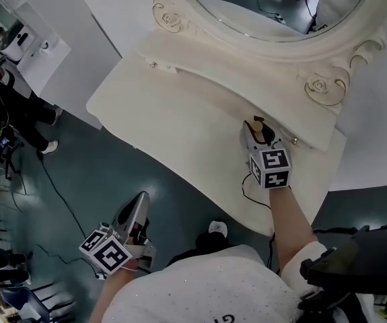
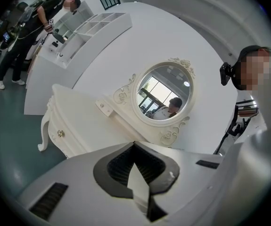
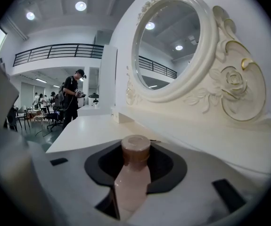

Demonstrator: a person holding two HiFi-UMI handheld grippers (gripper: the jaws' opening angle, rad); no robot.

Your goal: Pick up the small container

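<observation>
The small container point(image 1: 258, 124) is a pale pink bottle with a brown cap, standing on the cream dressing table point(image 1: 180, 113) near its raised back ledge. My right gripper point(image 1: 256, 132) reaches over the tabletop and is shut on it. In the right gripper view the small container point(image 3: 134, 173) fills the gap of the right gripper point(image 3: 135, 150), both dark pads against its sides and the cap rising above them. My left gripper point(image 1: 139, 206) hangs low over the floor, off the table's front edge, shut and holding nothing. The left gripper point(image 2: 136, 149) points towards the table.
An oval mirror point(image 1: 280, 5) in a carved cream frame rises behind the ledge point(image 1: 247, 73). A cable point(image 1: 250, 195) trails off the table's front edge. A person point(image 1: 8, 106) stands at the far left by a white counter point(image 1: 38, 52). Dark green floor lies below the table.
</observation>
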